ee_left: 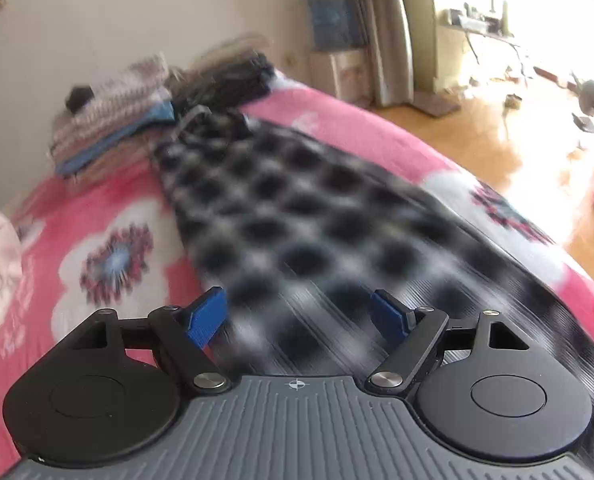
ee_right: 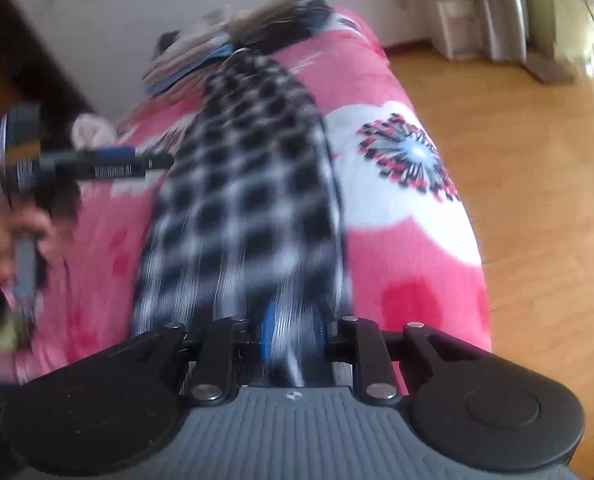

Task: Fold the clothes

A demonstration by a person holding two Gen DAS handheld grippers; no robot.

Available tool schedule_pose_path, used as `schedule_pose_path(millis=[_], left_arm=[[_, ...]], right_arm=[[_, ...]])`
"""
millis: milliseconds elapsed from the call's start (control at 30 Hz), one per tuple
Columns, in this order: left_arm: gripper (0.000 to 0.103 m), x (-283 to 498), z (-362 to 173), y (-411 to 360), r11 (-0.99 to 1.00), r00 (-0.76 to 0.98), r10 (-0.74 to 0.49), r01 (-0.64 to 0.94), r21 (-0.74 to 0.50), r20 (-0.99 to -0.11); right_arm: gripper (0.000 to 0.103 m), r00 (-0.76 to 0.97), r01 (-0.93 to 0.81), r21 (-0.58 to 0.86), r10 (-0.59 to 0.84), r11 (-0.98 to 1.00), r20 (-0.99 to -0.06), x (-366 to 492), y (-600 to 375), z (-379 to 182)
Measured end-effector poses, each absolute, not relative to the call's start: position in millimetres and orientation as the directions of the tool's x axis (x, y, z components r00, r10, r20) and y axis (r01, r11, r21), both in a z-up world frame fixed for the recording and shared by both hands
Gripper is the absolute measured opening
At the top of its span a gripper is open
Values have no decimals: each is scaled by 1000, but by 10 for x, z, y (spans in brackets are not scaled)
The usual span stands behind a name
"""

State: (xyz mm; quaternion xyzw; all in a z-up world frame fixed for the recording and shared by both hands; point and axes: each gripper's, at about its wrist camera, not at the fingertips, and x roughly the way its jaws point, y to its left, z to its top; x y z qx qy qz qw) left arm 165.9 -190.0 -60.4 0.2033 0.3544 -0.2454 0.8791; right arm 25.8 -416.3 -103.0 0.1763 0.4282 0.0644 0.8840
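While both views are smeared by motion blur, the layout can be made out. A long black-and-white checked cloth garment (ee_left: 297, 216) lies stretched along a bed under a pink fleece blanket with large white flowers (ee_left: 109, 248), running straight ahead of both tongs.

In the left wrist view the left tongs (ee_left: 299, 318) stand wide apart with nothing between them. Their blue fingertips (ee_left: 205, 320) hang over the near end of the checked garment, and whether they touch it cannot be told.

In the right wrist view the right tongs (ee_right: 291, 334) are set narrowly, and a bunched strip of the same checked garment (ee_right: 241, 200) passes between their blue pads (ee_right: 265, 336). The blur hides whether the pads press on the fabric or merely flank it.

Beyond the far end of the garment, ahead of both tongs, sits a blurred heap of folded clothes in beige, blue and dark tones (ee_left: 137, 112). Left of the right tongs, the left gripper (ee_right: 89, 164) shows side-on above the blanket, with a hand (ee_right: 17, 240) under it. Right of both tongs, past the bed's edge, a wooden floor (ee_right: 537, 200) spreads out.
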Motion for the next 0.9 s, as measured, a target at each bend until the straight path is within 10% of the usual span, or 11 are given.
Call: schedule_pose_path(millis=[233, 533, 900], left_arm=[[79, 1058, -616, -2128, 764, 435, -262, 639, 90, -861], [79, 548, -814, -2198, 588, 570, -232, 727, 354, -788], [79, 629, -1050, -2373, 667, 539, -261, 700, 254, -801]], right_arm=[[22, 634, 157, 289, 128, 944, -763, -744, -3763, -925], [23, 640, 108, 224, 105, 969, -762, -695, -3737, -1118], [22, 613, 70, 120, 52, 990, -788, -553, -3646, -1362]])
